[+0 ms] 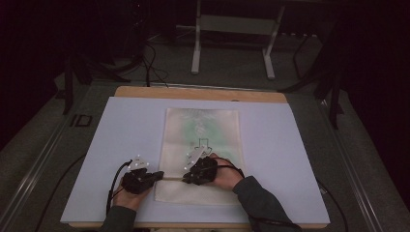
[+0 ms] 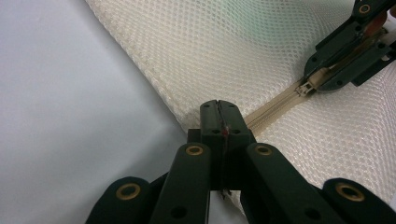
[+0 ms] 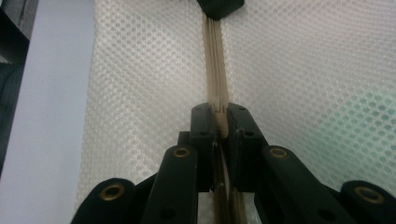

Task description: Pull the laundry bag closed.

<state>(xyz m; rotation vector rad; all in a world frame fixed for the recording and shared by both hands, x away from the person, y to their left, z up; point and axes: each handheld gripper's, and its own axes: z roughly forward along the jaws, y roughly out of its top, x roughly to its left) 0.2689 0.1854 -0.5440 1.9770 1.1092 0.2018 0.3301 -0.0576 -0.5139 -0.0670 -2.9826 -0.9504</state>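
Observation:
A cream mesh bag (image 1: 200,125) lies flat on the pale sheet, with something green showing faintly through it. Its zipper (image 2: 275,100) runs along the near part of the bag. My left gripper (image 1: 158,175) is shut on the zipper's end at the bag's left edge (image 2: 218,116). My right gripper (image 1: 185,179) sits just to the right of it, shut on the zipper pull (image 3: 219,116); the slider (image 2: 308,86) pokes out at its tip. The tip of the left gripper (image 3: 219,7) appears further along the zipper tape (image 3: 215,60).
A pale sheet (image 1: 121,145) covers a wooden board (image 1: 145,92) on the table. A small dark outlined shape (image 1: 203,143) shows on the bag behind the right hand. Cables (image 1: 113,186) trail from the grippers. A metal stand (image 1: 232,29) rises beyond the table.

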